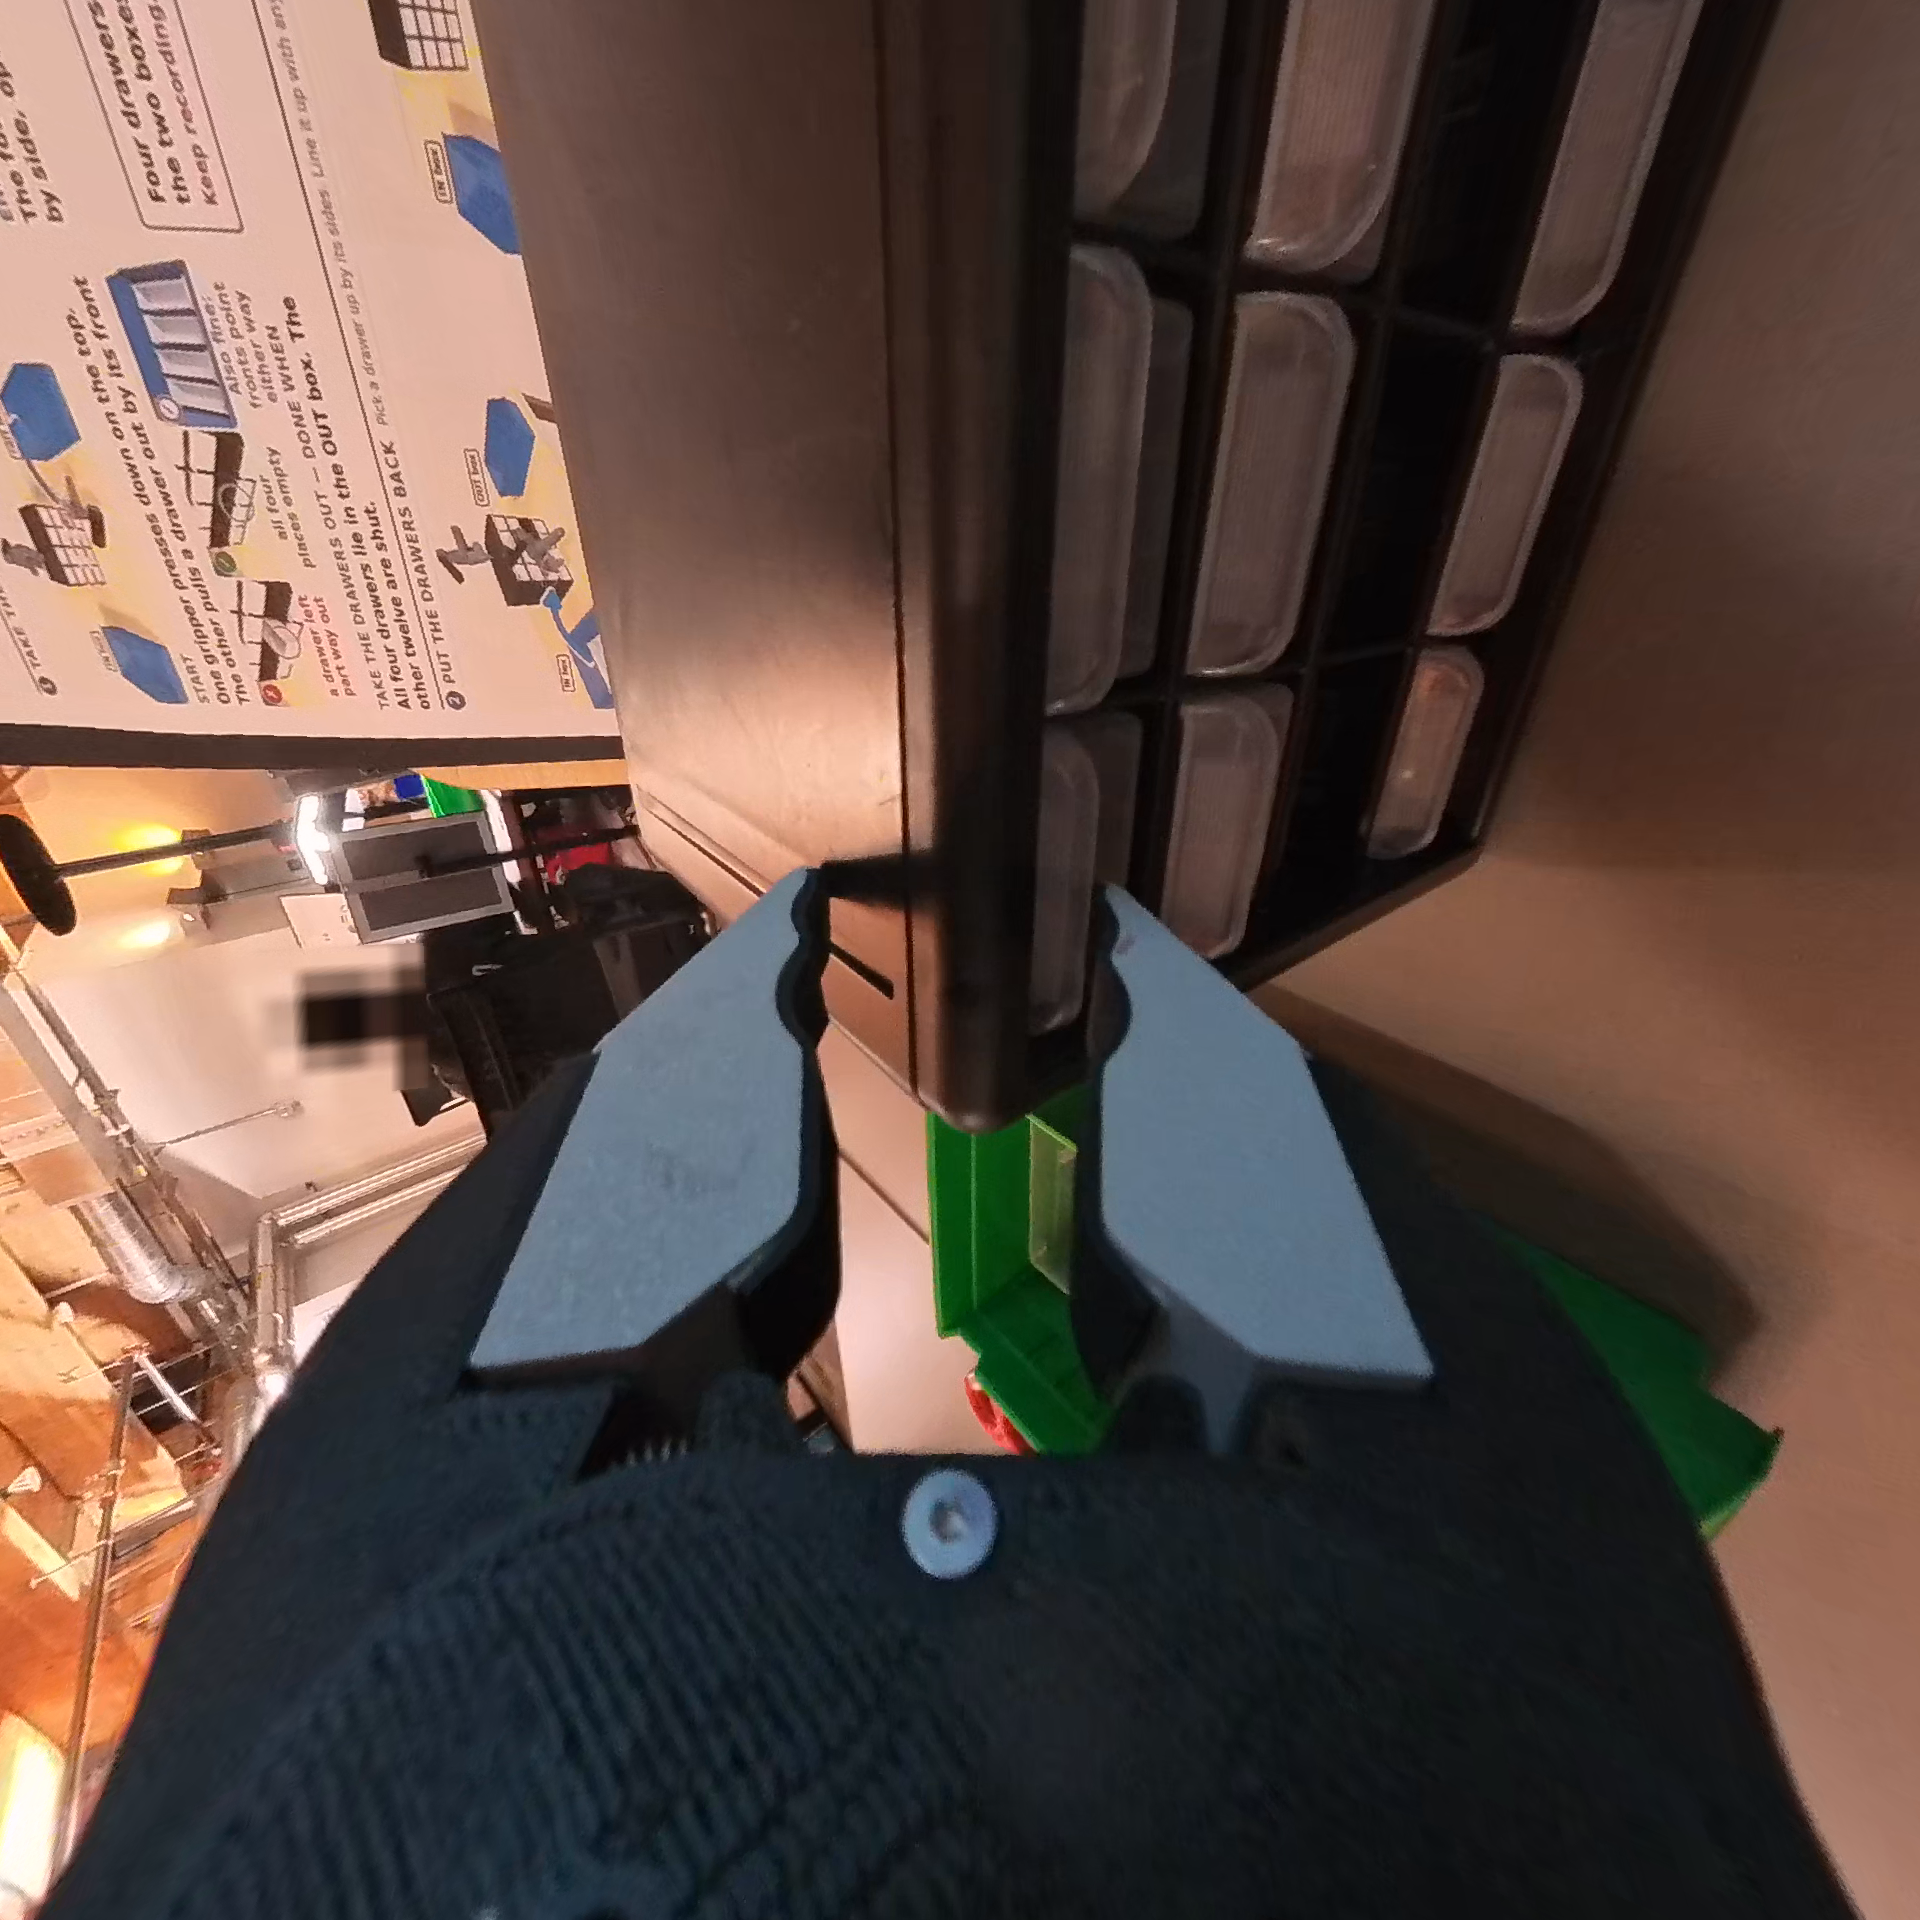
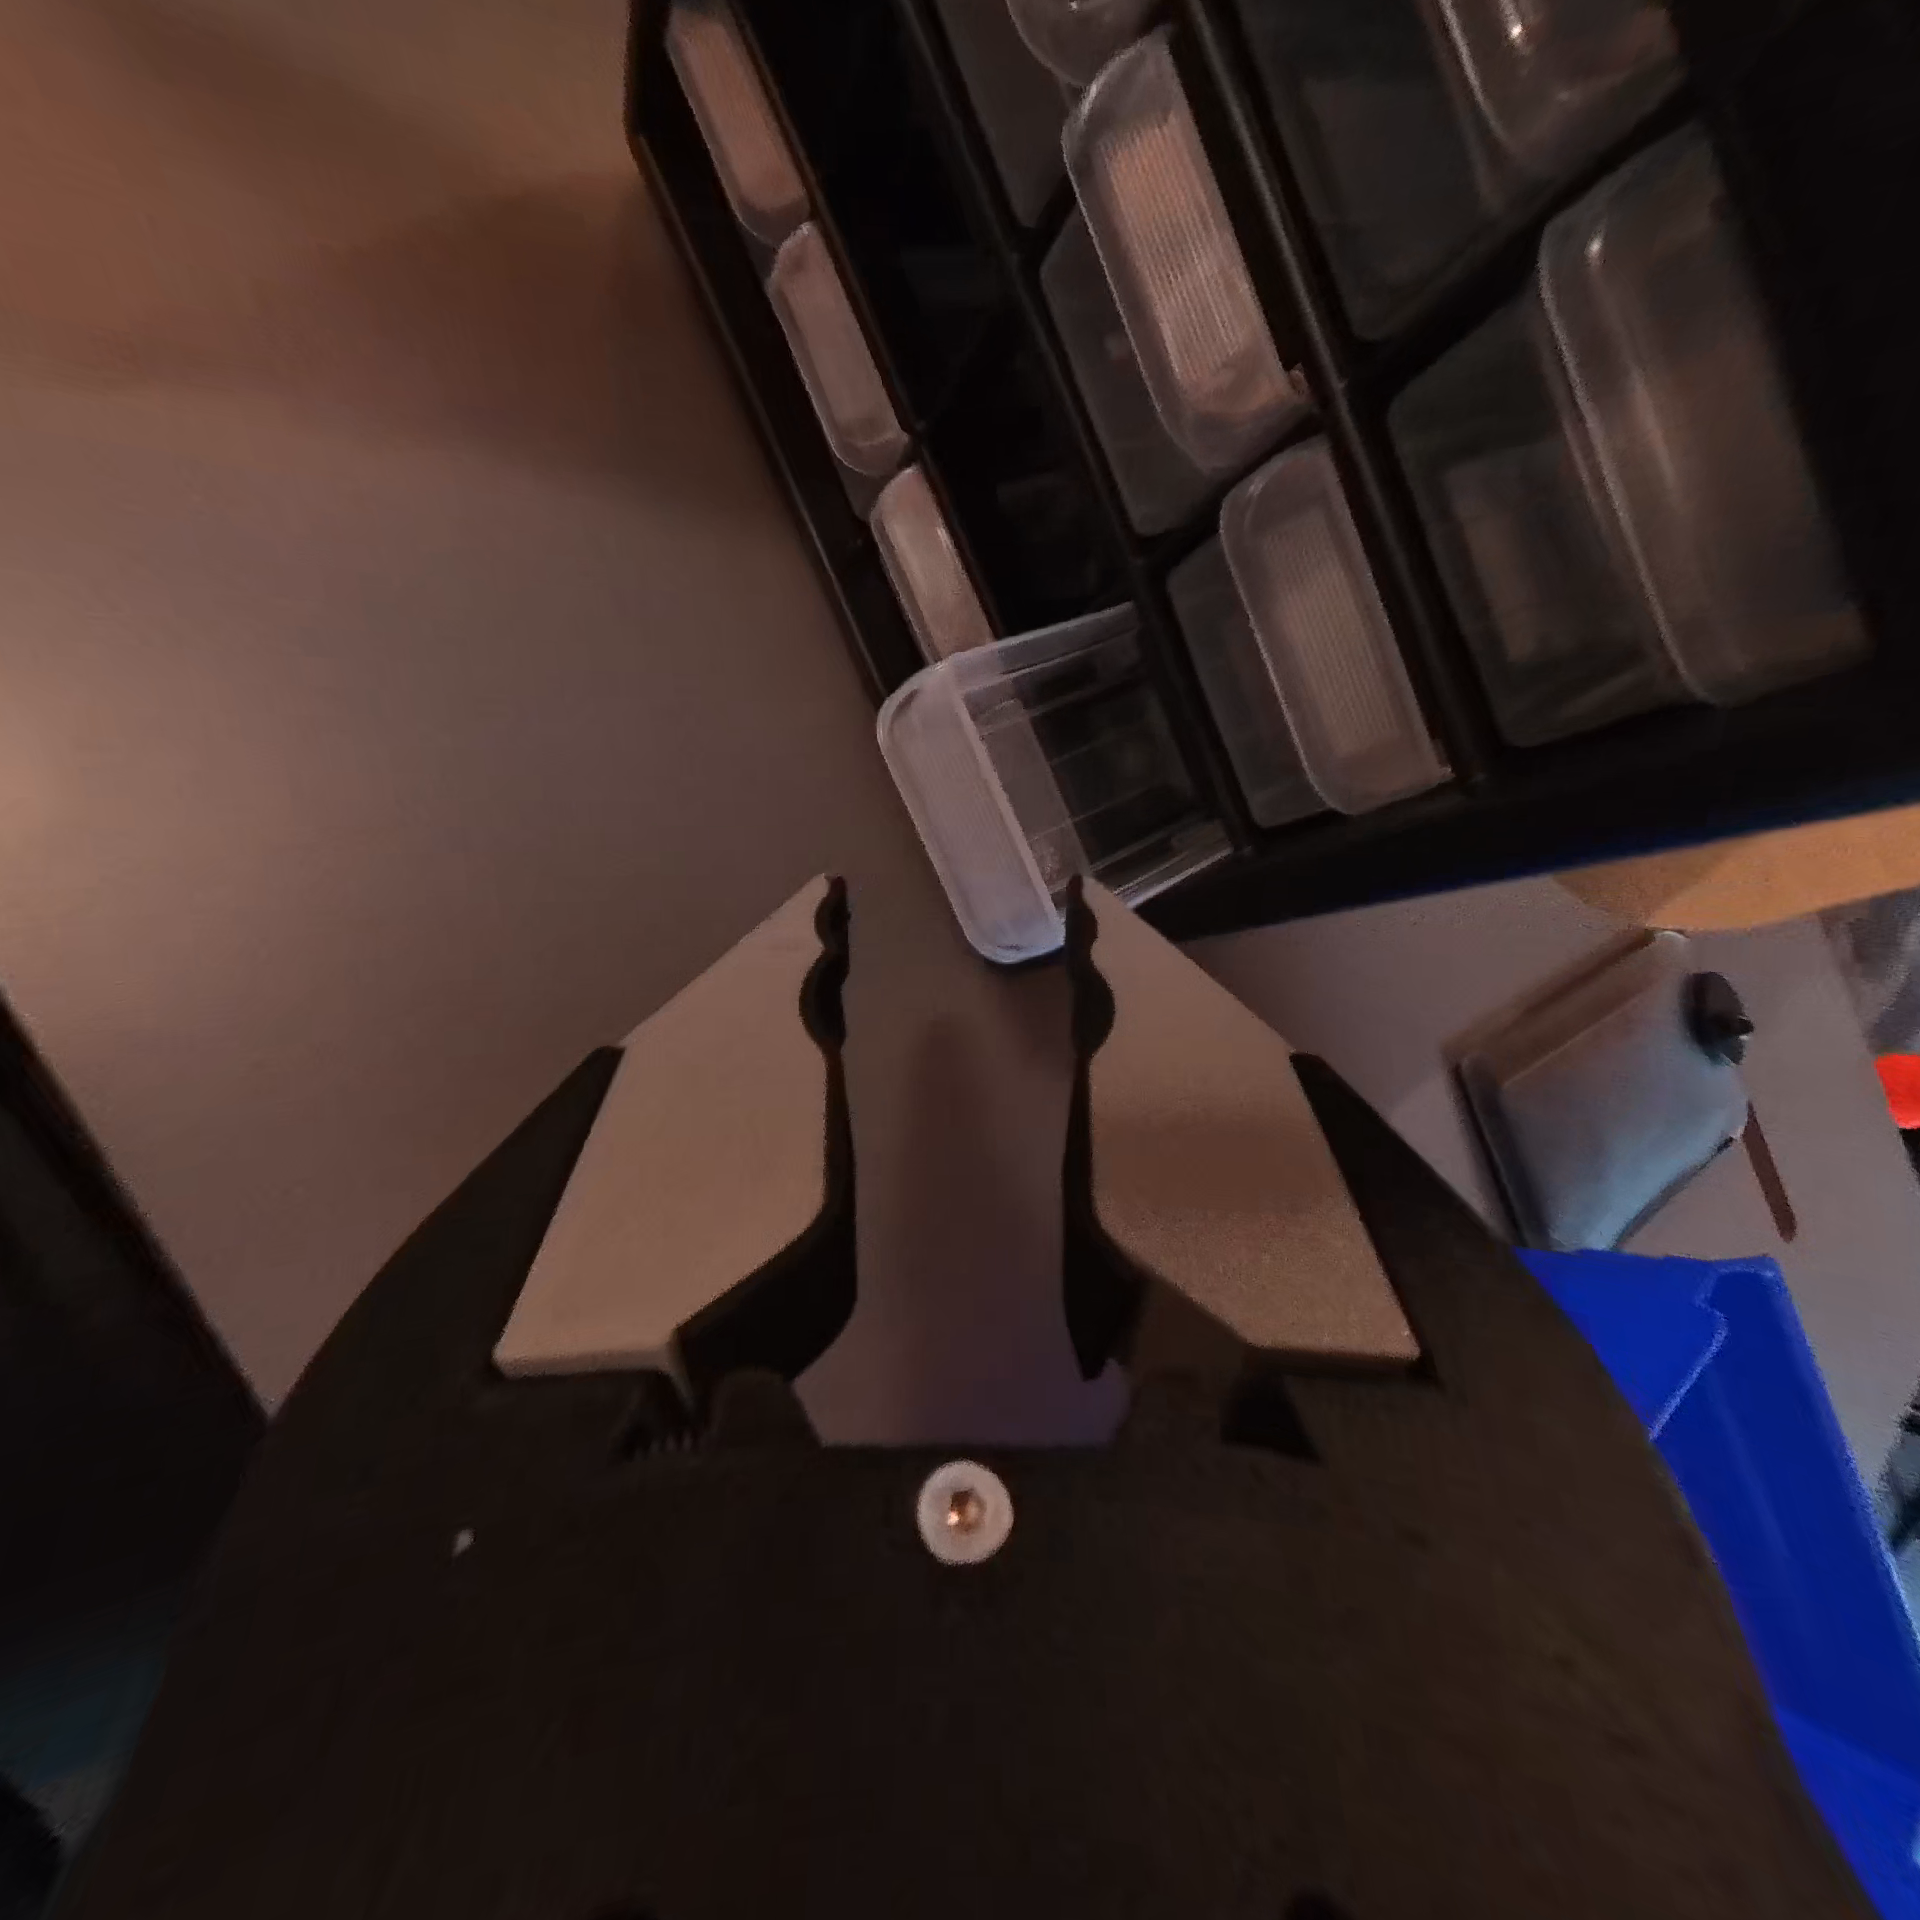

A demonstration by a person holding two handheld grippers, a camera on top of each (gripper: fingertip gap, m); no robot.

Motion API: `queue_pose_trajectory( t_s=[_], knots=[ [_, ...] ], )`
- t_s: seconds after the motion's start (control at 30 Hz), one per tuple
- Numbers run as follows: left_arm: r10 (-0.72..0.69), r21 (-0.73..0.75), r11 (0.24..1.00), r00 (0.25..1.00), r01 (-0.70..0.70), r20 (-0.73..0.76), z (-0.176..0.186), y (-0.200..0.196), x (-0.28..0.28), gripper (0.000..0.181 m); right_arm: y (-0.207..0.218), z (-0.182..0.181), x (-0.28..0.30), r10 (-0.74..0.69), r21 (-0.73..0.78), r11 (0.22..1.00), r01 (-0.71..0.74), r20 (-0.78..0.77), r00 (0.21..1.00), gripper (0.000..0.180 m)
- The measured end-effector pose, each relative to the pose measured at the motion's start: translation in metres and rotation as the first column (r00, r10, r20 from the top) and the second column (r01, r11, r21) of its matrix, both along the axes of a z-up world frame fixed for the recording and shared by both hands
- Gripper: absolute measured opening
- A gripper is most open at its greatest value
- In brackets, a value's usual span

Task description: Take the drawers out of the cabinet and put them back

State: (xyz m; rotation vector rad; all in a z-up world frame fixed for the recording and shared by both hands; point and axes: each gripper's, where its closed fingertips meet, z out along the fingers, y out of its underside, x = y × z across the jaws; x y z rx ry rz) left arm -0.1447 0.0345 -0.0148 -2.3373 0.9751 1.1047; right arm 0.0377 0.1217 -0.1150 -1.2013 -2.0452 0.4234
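The left tool (image 1: 956,935), with pale blue fingers on a dark ribbed body, is spread wide around the near top corner of the black plastic drawer cabinet (image 1: 748,416). One finger lies against the cabinet's smooth top panel and the other against its front edge beside a shut drawer. It looks like a bracing hold, not a clamp, and I cannot tell how hard it presses. A green plastic bin (image 1: 997,1268) shows just beyond that corner, and a printed instruction sheet (image 1: 208,364) lies on the table past the cabinet's back.

The right tool (image 2: 956,904), black with pale finger faces, is released, its jaws parted and holding nothing. Its tips sit just short of the small clear plastic drawer (image 2: 1029,769), which juts partway out of the bottom row of the cabinet, close to the table's brown surface (image 2: 312,520). One fingertip overlaps the drawer's rounded front lip; whether it touches is unclear. A blue plastic bin (image 2: 1766,1455) stands off toward the right.

The drawer appears light, thin-walled and stiff, with a glossy skin that is probably slippery, so a hard squeeze could flex or crack it. The raised front lip seems the best hold, pinched across its short width. Since the cabinet itself is likely light, it would probably slide without the left tool's bracing.
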Motion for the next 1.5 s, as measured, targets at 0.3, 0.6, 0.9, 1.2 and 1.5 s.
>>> queue_pose_trajectory(
  t_s=[0.3, 0.6, 0.9, 1.2, 1.5],
  knots=[
    [0.001, 0.021, 1.000, 0.999, -0.002, 0.043, 0.000, 0.000, 0.001, 0.048, -0.080, 0.023, 0.034, 0.385, -0.269, 0.877, -0.398, -0.102, 0.917, 0.000],
    [0.018, 0.009, 1.000, 1.000, -0.018, 0.021, 0.000, 0.000, 0.000, 0.048, 0.016, -0.013, -0.043, -0.103, -0.270, 0.960, 0.078, -0.077, 0.992, 0.000],
    [0.032, 0.018, 0.999, 0.999, -0.032, -0.031, 0.000, 0.001, -0.001, 0.047, -0.017, -0.025, -0.039, -0.029, -0.331, 0.943, -0.039, -0.198, 0.980, 0.000],
    [0.045, 0.074, 0.996, 0.998, -0.041, -0.048, -0.001, 0.001, -0.001, 0.047, -0.012, -0.030, -0.031, -0.120, -0.366, 0.930, -0.033, -0.387, 0.914, 0.007],
    [0.066, 0.090, 0.994, 0.997, -0.061, -0.051, -0.001, 0.001, -0.001, 0.047, -0.006, -0.033, -0.028, -0.149, -0.366, 0.930, 0.004, -0.368, 0.918, 0.012]
  ],
)
